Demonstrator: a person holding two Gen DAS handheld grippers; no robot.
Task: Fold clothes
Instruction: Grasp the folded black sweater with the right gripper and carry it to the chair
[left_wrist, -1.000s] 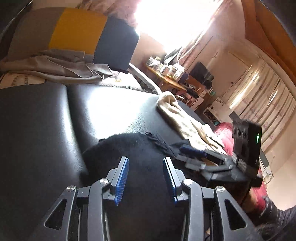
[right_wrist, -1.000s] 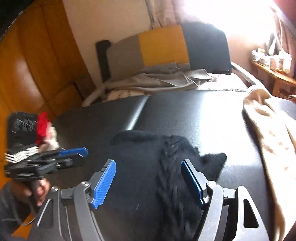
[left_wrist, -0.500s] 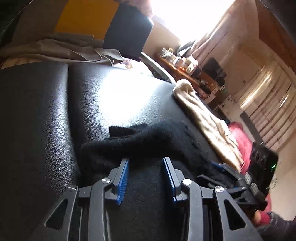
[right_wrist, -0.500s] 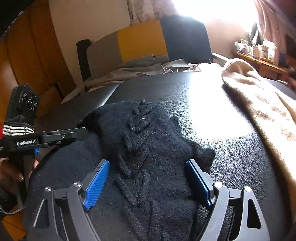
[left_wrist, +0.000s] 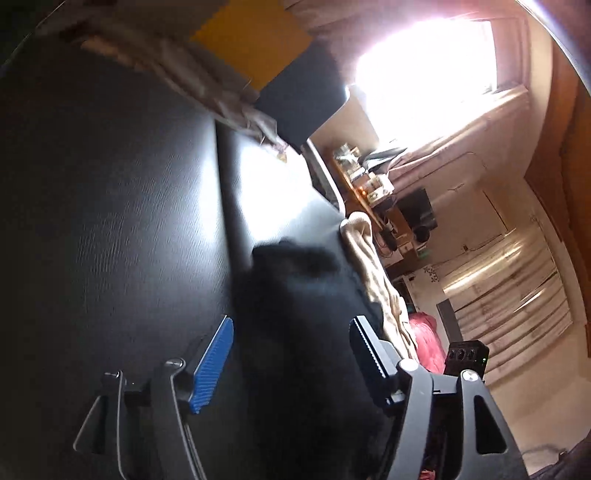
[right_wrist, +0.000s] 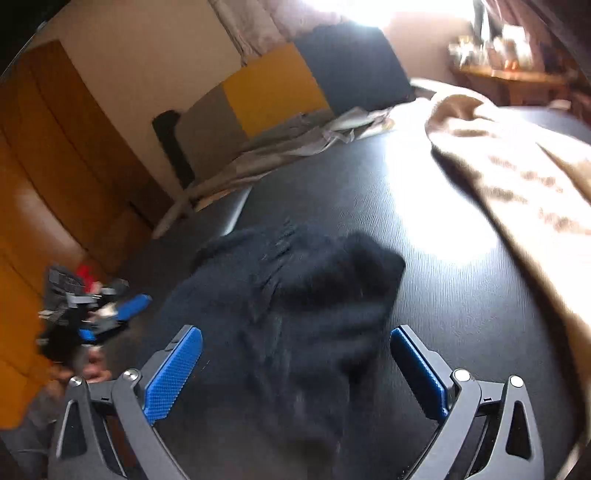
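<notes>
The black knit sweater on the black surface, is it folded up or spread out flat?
Folded into a compact bundle: the black knit sweater lies doubled over in thick layers on the black leather surface, no sleeves spread out.

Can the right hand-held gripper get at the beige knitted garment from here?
Probably yes: the right hand-held gripper is open over the black knitted sweater, and only bare black leather surface separates it from the beige knitted garment.

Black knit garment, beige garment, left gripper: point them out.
black knit garment (right_wrist: 295, 295), right wrist view, cable-knit middle
beige garment (right_wrist: 517, 177), right wrist view, patterned middle
left gripper (right_wrist: 122, 314), right wrist view, between blue fingers
</notes>
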